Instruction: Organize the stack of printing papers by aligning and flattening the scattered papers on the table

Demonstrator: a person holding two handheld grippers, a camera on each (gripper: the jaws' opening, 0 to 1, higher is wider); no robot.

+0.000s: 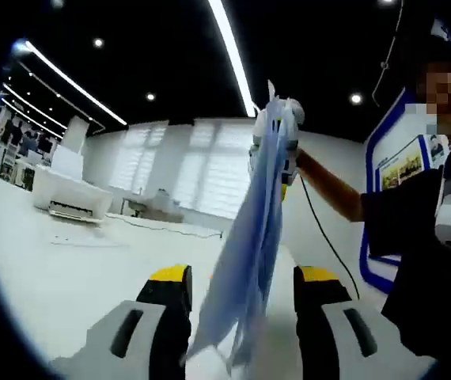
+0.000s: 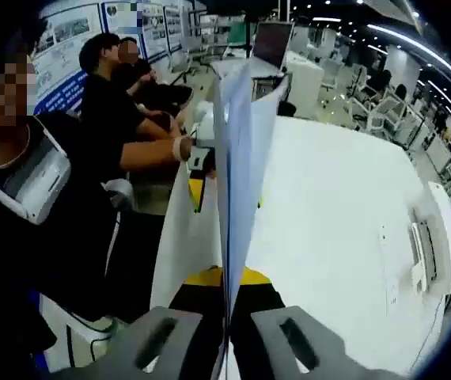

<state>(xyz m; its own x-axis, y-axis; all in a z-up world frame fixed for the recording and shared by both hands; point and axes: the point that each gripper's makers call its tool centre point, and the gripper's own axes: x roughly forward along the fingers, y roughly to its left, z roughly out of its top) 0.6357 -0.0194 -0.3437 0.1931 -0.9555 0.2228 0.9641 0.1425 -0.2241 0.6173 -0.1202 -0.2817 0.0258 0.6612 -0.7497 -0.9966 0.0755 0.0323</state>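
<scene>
Above the white worktop (image 2: 344, 206), the right gripper (image 2: 227, 313) clenches the stack of papers (image 2: 237, 158) edge-down, probably to square it; the left gripper (image 1: 241, 297) stands released around its lower edge.

A large open-plan office or lab hall: a black ceiling with long strip lights (image 1: 229, 47) and round spotlights, and tall blinded windows (image 1: 202, 166). A white printer (image 1: 71, 194) sits on a broad white table (image 2: 344, 214), with blue-framed poster boards (image 2: 71, 36) and further desks and chairs (image 2: 384, 111) behind.
</scene>
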